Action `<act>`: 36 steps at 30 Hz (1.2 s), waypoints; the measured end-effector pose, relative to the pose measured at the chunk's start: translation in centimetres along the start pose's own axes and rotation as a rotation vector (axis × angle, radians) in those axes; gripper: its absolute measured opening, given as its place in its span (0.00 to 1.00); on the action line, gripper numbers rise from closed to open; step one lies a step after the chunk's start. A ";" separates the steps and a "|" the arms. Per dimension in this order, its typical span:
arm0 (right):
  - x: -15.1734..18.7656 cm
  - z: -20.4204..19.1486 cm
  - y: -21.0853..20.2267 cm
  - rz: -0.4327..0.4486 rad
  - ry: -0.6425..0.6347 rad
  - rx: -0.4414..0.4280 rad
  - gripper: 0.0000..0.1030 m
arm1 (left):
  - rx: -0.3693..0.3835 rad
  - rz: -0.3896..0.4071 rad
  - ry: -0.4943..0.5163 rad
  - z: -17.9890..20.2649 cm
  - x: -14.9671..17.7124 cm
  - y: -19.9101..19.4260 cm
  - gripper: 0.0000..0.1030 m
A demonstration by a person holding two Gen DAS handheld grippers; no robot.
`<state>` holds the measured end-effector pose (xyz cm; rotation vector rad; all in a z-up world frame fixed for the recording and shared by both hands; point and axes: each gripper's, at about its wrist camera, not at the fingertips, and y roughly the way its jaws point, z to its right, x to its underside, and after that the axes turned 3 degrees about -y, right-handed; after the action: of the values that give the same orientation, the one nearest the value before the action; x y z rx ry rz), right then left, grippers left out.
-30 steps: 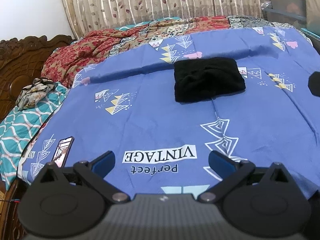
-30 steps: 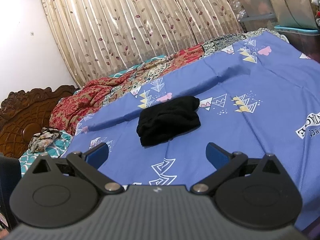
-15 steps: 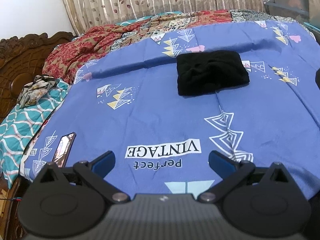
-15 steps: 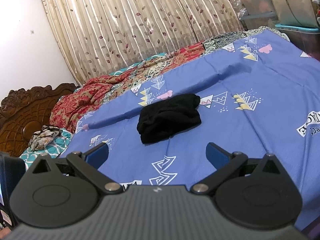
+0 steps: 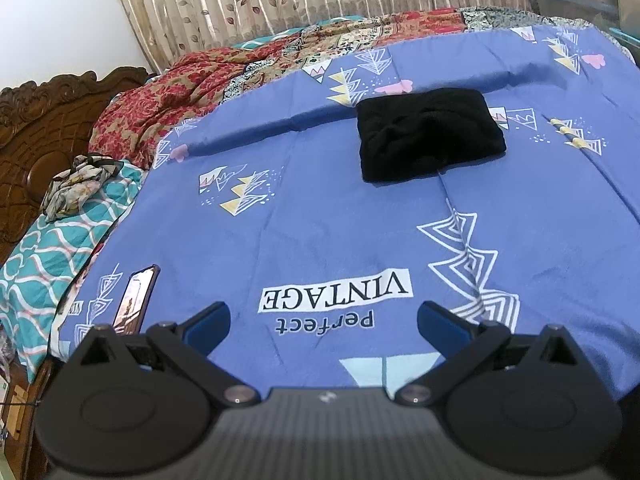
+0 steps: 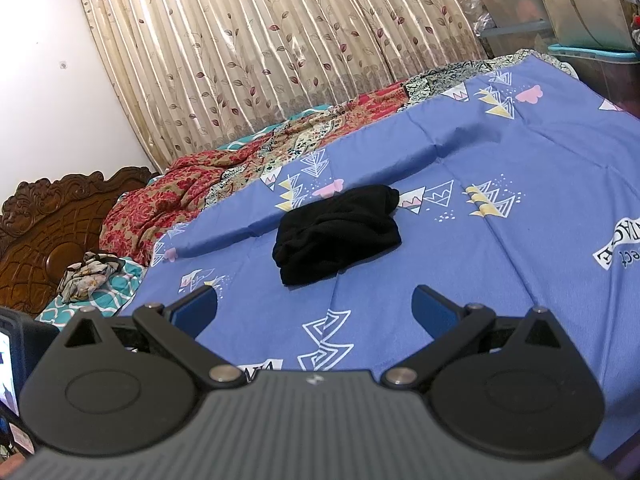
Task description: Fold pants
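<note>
**A:** Blue printed bedsheet covers most of the bed, with a leaf-patterned curtain behind it and a carved wooden headboard off to one side. Where are the pants?

**B:** The black pants lie on the sheet as a compact, roughly rectangular bundle, well beyond the "VINTAGE" lettering as the left wrist camera sees it, and nearer the red patterned blanket than the lettering is. The right wrist camera shows the same bundle, with layered edges at its near corner.

**A:** And the claws?

**B:** The left gripper has its jaws spread wide with nothing between them; it hangs above the lettering, well apart from the pants. The right gripper is spread just as wide, empty too, and also clear of the bundle.

**A:** So what's the step?

**B:** I'd judge the folding is essentially done and this is the retreat. Doing it well means keeping both claws high and wide apart so no fingertip snags the cloth. If the lumpy top face bothers anyone, a light flattening press would tidy it, but tugging an edge risks unrolling the layers. Mind the phone lying near the sheet's edge, left of the lettering.
</note>
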<state>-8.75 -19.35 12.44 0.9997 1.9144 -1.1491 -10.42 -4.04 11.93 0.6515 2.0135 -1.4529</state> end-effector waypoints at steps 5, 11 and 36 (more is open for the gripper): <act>0.1 0.0 0.0 -0.003 -0.002 -0.001 1.00 | -0.013 0.007 0.018 0.2 0.0 0.0 1.00; 0.1 -0.2 -0.1 -0.001 -0.008 -0.001 1.00 | -0.018 0.006 0.026 0.2 0.1 0.1 1.00; 0.2 -0.3 0.0 -0.005 -0.004 -0.002 1.00 | -0.046 -0.004 0.040 0.4 0.3 0.5 1.00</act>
<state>-8.89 -19.07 12.42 0.9915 1.9159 -1.1508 -10.24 -4.30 11.30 0.6625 2.0738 -1.4013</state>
